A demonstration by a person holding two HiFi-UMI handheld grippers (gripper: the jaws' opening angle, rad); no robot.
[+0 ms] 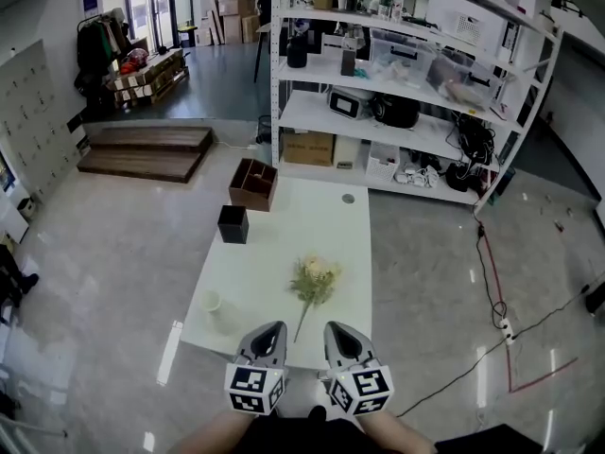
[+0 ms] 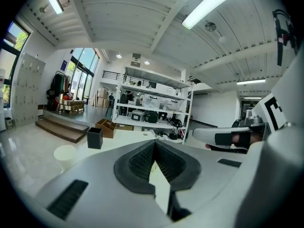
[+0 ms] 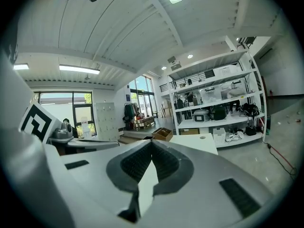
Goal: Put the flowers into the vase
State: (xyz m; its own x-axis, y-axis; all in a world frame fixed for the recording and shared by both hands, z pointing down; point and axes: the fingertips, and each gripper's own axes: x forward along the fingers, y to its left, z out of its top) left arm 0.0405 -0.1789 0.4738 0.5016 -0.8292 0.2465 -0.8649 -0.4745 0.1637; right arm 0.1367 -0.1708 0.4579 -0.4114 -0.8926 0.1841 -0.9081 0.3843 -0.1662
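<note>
The flowers lie on the white tabletop, a little toward its near edge. The blossoms point to the far side, and the thin stem runs back toward the near edge, tilted slightly left. The stem's end seems to stop between the two grippers, though it is too fine in the head view to place exactly.

The left gripper and the right gripper hover side by side just over the near edge, both aimed across the table. Each gripper view shows the ribbed pads pressed together at the tip, with nothing between them.

The bunch's long axis runs nearly in line with the way the jaws point, so a grip on the stem probably calls for opening first and coming at it from the side or from above. The stem end looks slightly nearer the left gripper.

The vase, a pale cup-like vessel, stands upright by the near left corner, left of the flowers and well apart from them. A black box and a wooden box sit toward the far left edge.
</note>
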